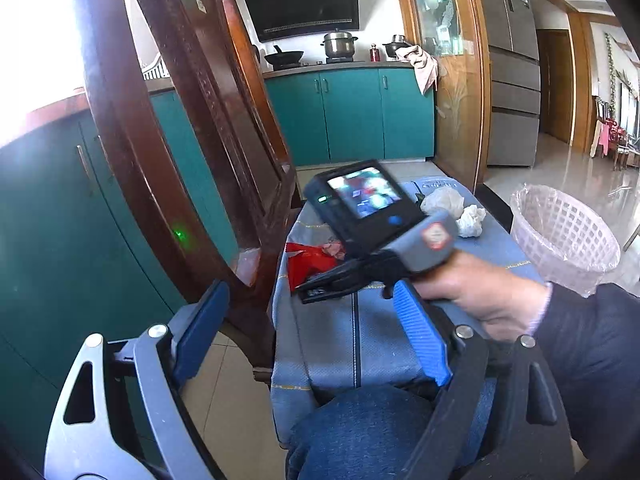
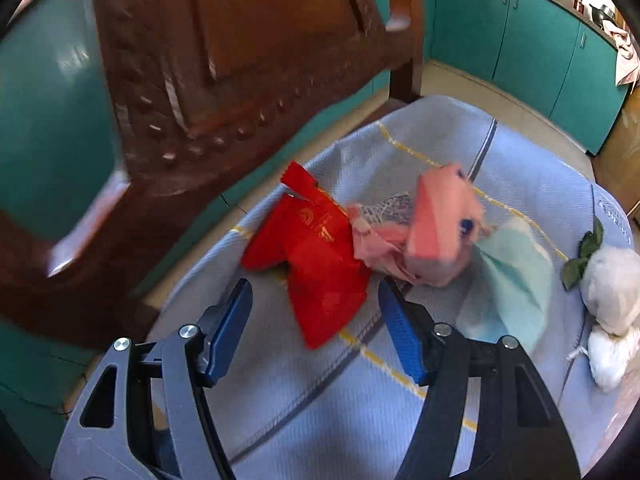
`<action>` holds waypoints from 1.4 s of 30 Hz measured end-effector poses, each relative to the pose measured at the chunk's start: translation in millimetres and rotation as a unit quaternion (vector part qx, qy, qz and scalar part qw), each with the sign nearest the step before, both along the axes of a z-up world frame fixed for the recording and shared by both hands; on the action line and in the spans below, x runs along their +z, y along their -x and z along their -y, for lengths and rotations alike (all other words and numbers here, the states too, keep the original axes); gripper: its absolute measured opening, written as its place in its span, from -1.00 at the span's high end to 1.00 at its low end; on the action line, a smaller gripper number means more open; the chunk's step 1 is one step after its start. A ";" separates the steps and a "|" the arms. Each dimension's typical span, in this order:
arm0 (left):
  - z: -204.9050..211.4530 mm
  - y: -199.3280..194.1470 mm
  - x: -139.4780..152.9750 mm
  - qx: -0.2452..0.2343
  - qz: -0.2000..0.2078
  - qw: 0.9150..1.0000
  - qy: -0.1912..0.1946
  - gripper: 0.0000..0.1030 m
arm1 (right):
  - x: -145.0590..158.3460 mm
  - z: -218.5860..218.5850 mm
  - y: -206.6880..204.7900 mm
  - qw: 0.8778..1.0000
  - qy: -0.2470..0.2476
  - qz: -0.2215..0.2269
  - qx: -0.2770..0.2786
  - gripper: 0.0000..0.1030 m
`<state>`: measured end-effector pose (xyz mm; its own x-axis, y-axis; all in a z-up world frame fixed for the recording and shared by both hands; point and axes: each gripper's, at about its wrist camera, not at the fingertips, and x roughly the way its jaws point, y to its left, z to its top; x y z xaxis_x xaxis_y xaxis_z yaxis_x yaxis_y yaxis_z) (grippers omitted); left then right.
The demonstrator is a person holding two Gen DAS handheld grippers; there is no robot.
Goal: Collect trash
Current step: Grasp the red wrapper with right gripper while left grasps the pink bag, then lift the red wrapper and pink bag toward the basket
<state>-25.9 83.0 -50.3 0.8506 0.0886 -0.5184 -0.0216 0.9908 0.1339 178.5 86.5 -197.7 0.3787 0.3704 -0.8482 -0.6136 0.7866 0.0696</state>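
You had not put any trash away yet, as far as the pictures showed. Your right gripper (image 2: 314,330) hung low over the blue cloth (image 2: 304,412) with its fingers spread wide and nothing between them. The red wrapper (image 2: 316,256) lay flat on the cloth just past those fingers, so it looked like the first thing you would pick. Touching it was a pink crumpled paper (image 2: 432,232), and beside that lay a pale green tissue (image 2: 516,292). Farther along sat a white paper ball (image 2: 612,284), a smaller white wad (image 2: 610,356) next to it, and a few green leaves (image 2: 586,254). Your left gripper (image 1: 308,332) was held back near your knee, its fingers wide apart and holding nothing. The white basket (image 1: 560,236) with a clear bag in it stood beside the cloth, on your right. No trash showed in the part of the basket you could see. So all the pieces were still waiting on the cloth, and every one of them was still left to carry over and drop in.
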 end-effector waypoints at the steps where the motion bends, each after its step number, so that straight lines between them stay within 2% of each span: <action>1: -1.6 -0.6 -0.8 -0.002 0.000 1.000 0.002 -0.64 | -5.8 -5.0 -2.3 1.000 0.012 -0.004 -0.001 -0.27; 3: -2.5 -2.0 -1.1 -0.003 0.002 1.000 0.007 -0.64 | -14.5 -4.0 -0.2 1.000 0.018 -0.011 0.001 0.30; 4: -3.0 -2.4 -1.3 -0.004 0.003 1.000 0.009 -0.64 | -15.7 -1.9 2.0 1.000 0.015 -0.008 0.000 0.36; 5: -3.3 -2.6 -1.9 -0.004 0.004 1.000 0.011 -0.64 | -15.2 0.9 4.3 1.000 0.010 -0.011 0.004 0.59; 7: -3.6 -4.4 -4.9 -0.005 0.000 1.000 0.013 -0.64 | -12.5 13.4 11.5 0.999 -0.009 -0.027 0.014 0.62; 9: -4.8 -6.4 -8.8 -0.006 -0.009 1.000 0.019 -0.64 | -7.8 27.4 21.4 0.999 -0.012 -0.024 0.018 0.63; 13: -3.8 -15.7 -15.3 -0.010 -0.027 0.999 0.040 -0.64 | 9.7 91.3 51.2 0.999 -0.037 -0.026 0.003 0.63; 15: 0.9 -25.8 -16.3 -0.014 -0.035 0.998 0.042 -0.64 | 18.8 132.8 62.3 0.999 -0.031 -0.015 -0.029 0.62; 18: 14.3 -53.5 -9.9 -0.028 -0.033 0.998 0.053 -0.64 | 28.7 178.2 69.3 0.996 -0.022 0.003 -0.082 0.62; 20: 27.9 -85.1 -8.0 -0.036 -0.026 0.998 0.049 -0.64 | 33.5 207.7 75.9 0.993 -0.018 0.016 -0.118 0.61; 22: 38.7 -122.8 -11.2 -0.049 -0.044 0.997 0.050 -0.63 | 34.3 225.4 82.5 0.990 -0.031 0.016 -0.136 0.61; 23: 42.4 -142.3 -14.2 -0.050 -0.056 0.996 0.047 -0.50 | 34.3 233.1 86.0 0.989 -0.040 0.015 -0.143 0.61; 24: 44.1 -160.7 -17.7 -0.042 -0.068 0.996 0.042 -0.34 | 34.6 238.7 88.7 0.988 -0.048 0.014 -0.149 0.61; 28: 38.1 -234.2 -48.1 0.011 -0.130 0.991 0.023 -0.32 | 28.9 248.8 94.9 0.986 -0.060 0.017 -0.156 0.60; 30: 33.9 -255.5 -67.2 0.027 -0.164 0.986 0.018 -0.32 | 26.0 253.1 96.8 0.985 -0.065 0.016 -0.159 0.60; 34: 29.1 -263.8 -94.1 0.021 -0.200 0.979 0.034 -0.31 | 20.1 254.2 97.5 0.984 -0.071 0.010 -0.161 0.59; 35: 29.2 -263.3 -96.9 0.018 -0.203 0.978 0.036 -0.11 | 19.7 255.6 96.1 0.984 -0.072 0.010 -0.161 0.59; 36: 29.0 -262.4 -99.8 0.014 -0.207 0.977 0.041 0.27 | 18.7 254.9 95.1 0.984 -0.072 0.011 -0.162 0.59; 39: 24.7 -251.6 -100.1 0.017 -0.199 0.978 0.054 0.32 | 22.3 251.0 94.1 0.984 -0.064 0.025 -0.166 0.59; 42: 21.9 -230.1 -88.0 0.017 -0.168 0.984 0.064 0.33 | 28.1 247.9 95.9 0.983 -0.062 0.040 -0.169 0.59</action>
<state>204.2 61.1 -138.3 0.6273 0.0298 -0.7782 -0.0319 0.9994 0.0126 82.6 -161.4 -169.7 0.5618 0.3107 -0.7667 -0.3257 0.9350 0.1402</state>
